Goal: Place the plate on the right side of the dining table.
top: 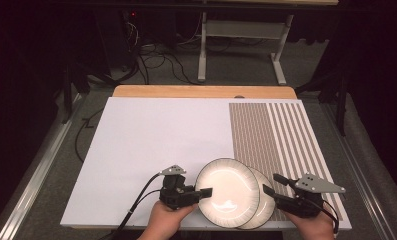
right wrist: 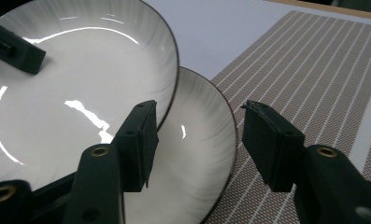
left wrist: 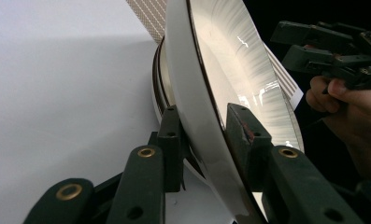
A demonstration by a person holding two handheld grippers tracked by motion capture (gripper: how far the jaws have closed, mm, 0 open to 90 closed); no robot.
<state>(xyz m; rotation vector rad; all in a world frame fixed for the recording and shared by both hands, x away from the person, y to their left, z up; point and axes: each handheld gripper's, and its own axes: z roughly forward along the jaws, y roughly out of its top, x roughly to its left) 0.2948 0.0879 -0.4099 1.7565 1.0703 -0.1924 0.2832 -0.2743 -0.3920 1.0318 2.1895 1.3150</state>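
Observation:
Two white plates with dark rims lie overlapped near the table's front edge. The upper plate is tilted, its left rim raised. My left gripper is shut on that rim, one jaw above and one below. The lower plate rests flat, partly on the striped placemat. My right gripper is open, its jaws standing either side of the lower plate's right rim without touching it. One left finger shows on the upper plate.
The white table board stretches wide to the left and back. A wooden strip edges the far side. Beyond it are a table frame and cables on the floor. The front edge is close under both hands.

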